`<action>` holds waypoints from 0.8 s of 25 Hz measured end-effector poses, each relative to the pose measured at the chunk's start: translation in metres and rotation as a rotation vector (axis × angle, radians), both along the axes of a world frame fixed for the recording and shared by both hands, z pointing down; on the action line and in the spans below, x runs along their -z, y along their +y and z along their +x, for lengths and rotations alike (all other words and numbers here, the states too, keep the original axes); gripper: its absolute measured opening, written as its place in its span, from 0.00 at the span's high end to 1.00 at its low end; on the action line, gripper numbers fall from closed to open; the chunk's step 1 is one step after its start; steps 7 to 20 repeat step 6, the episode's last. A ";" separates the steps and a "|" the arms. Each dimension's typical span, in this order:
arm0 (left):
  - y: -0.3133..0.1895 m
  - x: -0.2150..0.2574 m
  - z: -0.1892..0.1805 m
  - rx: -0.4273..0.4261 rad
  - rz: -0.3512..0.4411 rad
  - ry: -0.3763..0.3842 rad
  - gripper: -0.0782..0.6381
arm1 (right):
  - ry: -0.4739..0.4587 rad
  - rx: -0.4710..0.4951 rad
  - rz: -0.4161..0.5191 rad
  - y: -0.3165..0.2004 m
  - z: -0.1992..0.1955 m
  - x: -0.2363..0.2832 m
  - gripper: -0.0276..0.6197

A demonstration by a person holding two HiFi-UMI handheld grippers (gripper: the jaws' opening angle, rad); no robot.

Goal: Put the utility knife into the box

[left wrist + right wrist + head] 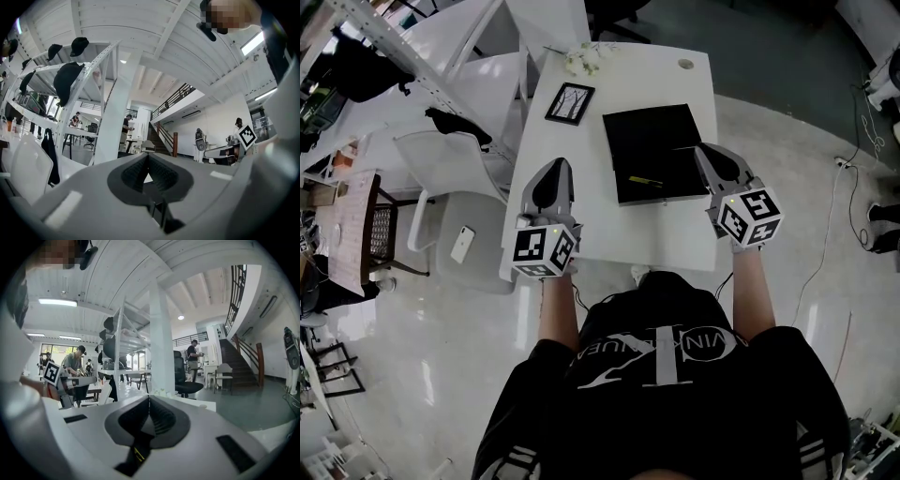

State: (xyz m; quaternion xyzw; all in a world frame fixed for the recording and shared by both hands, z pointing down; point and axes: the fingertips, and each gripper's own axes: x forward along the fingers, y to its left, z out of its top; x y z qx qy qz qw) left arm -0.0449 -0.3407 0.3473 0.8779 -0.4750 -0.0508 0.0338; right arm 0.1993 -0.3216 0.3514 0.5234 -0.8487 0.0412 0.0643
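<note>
Jaws pressed together on both sides, nothing between them: the left gripper (147,155) shows its ribbed pads meeting at the tip in its own view, and the right gripper (149,397) reads the same, closed and empty. From the head view, the left gripper (555,164) hangs over the left part of the white table (619,234), well clear of the work, while the right gripper (701,148) sits just at the right edge of the black box (652,136). And there is the utility knife (645,180), a thin yellow strip lying across the black surface near the box's front edge, apart from both tools. Whether it rests on a closed lid or already down inside an open tray, I cannot tell from here. Further out, a picture frame (570,102) and some white flowers (584,59) sit at the far end of the table. My read: no grasp is in hand right now. If the knife is only lying on top, the right gripper is the closer one. It would need to spread, come down square across that slim handle, and close low so the knife doesn't skid on the smooth black face.
</note>
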 end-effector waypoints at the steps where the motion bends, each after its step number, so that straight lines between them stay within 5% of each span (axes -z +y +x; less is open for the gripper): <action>1: -0.001 0.000 0.000 0.002 0.001 0.000 0.88 | 0.000 0.001 -0.001 -0.001 0.000 0.000 0.93; 20: -0.005 -0.001 0.003 0.004 0.001 0.002 0.88 | -0.001 0.001 -0.001 -0.006 0.004 0.000 0.93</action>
